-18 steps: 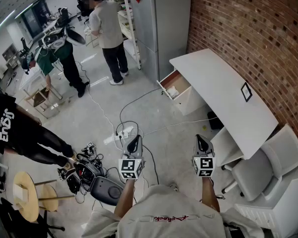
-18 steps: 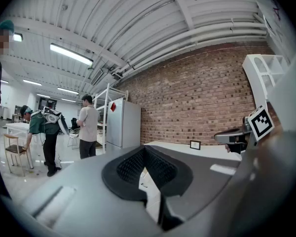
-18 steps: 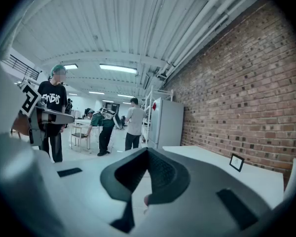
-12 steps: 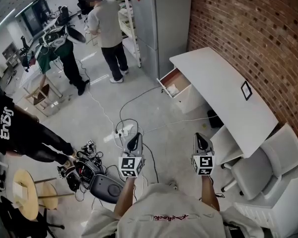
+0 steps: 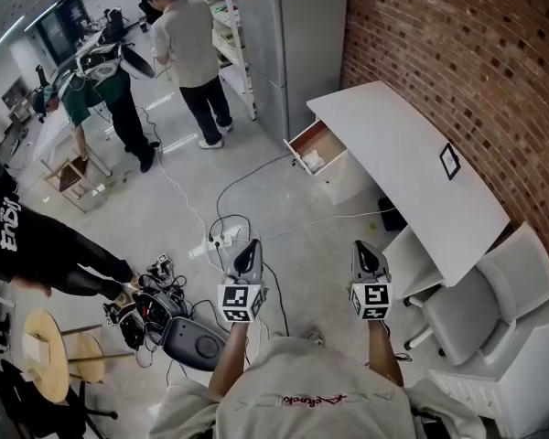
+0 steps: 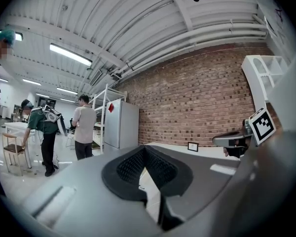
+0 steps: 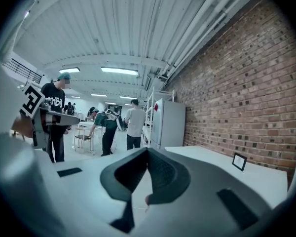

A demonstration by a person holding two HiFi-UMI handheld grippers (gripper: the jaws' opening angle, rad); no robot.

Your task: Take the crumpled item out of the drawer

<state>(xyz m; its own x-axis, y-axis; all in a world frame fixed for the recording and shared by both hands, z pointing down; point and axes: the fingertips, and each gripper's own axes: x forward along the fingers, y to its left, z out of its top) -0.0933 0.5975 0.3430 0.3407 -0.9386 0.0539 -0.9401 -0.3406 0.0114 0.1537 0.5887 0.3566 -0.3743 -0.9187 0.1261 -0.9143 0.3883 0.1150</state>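
Showing square markers [image 5: 241, 302] — left gripper [image 5: 248, 249], right gripper [image 5: 365, 251], both closed | drawer [image 5: 316, 140] open

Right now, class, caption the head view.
Left gripper and right gripper, shut, far from the open drawer holding a crumpled item.

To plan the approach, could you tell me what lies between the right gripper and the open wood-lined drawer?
In the head view, bare grey floor crossed by one thin white cable.

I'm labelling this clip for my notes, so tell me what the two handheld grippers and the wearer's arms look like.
Both the left gripper and right gripper are grey tapered shells with black ribbed pads. Each carries a white cube printed with black square markers. The person wears a pale short-sleeved T-shirt with red lettering.
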